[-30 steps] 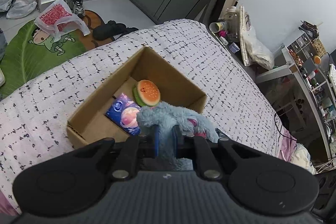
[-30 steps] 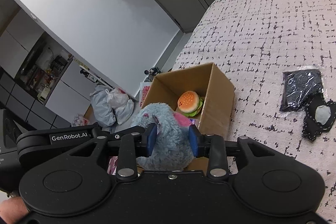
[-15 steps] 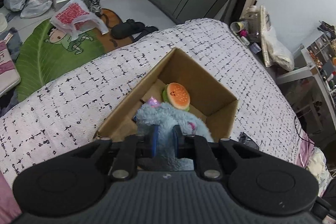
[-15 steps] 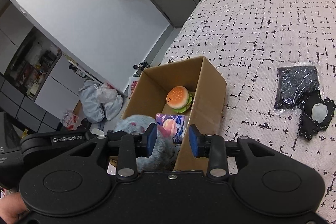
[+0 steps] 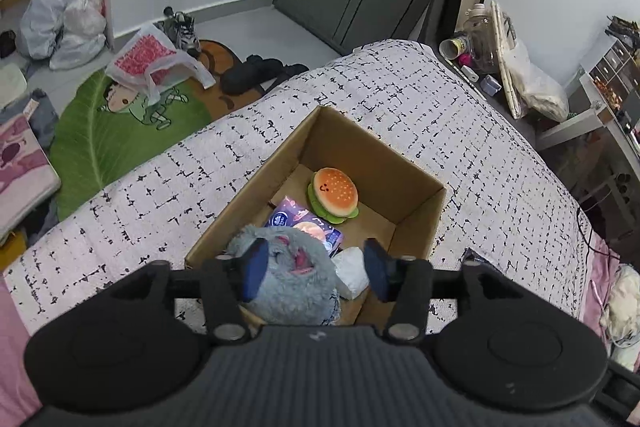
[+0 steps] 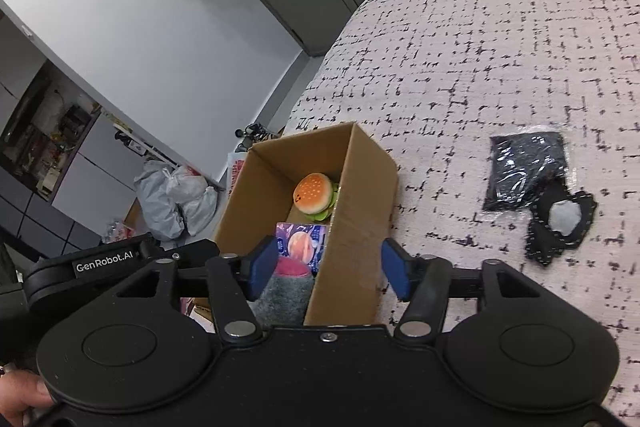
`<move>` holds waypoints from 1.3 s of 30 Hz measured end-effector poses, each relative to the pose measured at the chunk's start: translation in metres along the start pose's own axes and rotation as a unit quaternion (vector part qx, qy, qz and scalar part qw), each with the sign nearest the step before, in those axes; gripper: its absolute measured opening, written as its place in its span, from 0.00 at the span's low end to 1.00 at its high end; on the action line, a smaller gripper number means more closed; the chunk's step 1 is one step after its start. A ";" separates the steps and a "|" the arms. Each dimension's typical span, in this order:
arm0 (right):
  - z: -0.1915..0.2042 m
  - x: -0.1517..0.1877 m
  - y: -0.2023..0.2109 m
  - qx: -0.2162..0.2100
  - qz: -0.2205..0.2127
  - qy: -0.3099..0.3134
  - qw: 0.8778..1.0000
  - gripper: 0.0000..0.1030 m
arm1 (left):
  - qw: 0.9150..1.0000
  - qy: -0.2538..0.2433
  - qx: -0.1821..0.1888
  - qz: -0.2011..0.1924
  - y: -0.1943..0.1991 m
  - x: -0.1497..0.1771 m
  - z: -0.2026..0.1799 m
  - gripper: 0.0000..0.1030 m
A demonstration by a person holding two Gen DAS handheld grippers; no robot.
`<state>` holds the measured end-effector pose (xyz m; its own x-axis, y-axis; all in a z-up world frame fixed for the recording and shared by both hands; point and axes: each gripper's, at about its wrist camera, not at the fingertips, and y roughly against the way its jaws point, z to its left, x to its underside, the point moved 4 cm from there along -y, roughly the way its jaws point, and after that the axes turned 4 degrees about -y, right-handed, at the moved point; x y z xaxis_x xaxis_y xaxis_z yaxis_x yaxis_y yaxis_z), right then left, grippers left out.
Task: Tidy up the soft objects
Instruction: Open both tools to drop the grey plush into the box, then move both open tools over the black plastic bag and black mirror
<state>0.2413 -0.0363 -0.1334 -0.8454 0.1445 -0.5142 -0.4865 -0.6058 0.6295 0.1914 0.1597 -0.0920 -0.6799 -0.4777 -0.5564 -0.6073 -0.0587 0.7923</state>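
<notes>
Now both grippers, left (image 5: pixel 316 269) and right (image 6: pixel 328 267), stand with jaws apart, where a second ago they clamped the blue plush toy (image 5: pixel 290 275). Released, it rests at lower centre, inside the cardboard box (image 5: pixel 376 157) beside the burger toy (image 5: pixel 334 191); this item looks stowed.

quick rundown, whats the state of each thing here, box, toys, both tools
cardboard box: open-topped, upright on the bed
blue plush: lying in the box's near end, released
burger plush: in the box, at the far end
purple packet: flat on the box floor
left tool: open, above the box
right tool: open, straddling the box wall
</notes>
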 end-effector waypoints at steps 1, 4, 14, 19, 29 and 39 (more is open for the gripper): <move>-0.001 -0.001 0.003 0.000 -0.001 0.000 1.000 0.63 | 1.000 -0.004 -0.003 -0.004 0.002 0.000 -0.003 0.56; -0.003 -0.005 0.011 0.000 -0.005 -0.004 1.000 0.68 | 1.000 -0.018 -0.009 -0.013 0.006 0.001 -0.012 0.65; -0.016 -0.018 0.038 0.008 -0.018 -0.012 1.000 0.81 | 0.998 -0.056 -0.005 -0.017 0.020 0.005 -0.048 0.77; -0.025 -0.026 0.051 0.018 -0.024 -0.012 0.999 0.85 | 0.998 -0.064 -0.008 -0.022 0.026 0.009 -0.063 0.78; -0.046 -0.038 0.073 0.029 -0.027 -0.025 0.999 0.91 | 0.996 -0.078 0.006 -0.029 0.039 0.013 -0.095 0.93; -0.060 -0.045 0.098 0.028 -0.024 -0.011 0.999 0.98 | 0.995 -0.091 0.018 -0.043 0.047 0.020 -0.122 1.00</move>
<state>0.2453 -0.1487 -0.0833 -0.8250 0.1900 -0.5323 -0.5379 -0.5533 0.6360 0.1993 0.0402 -0.0349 -0.6855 -0.3051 -0.6611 -0.6791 -0.0593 0.7316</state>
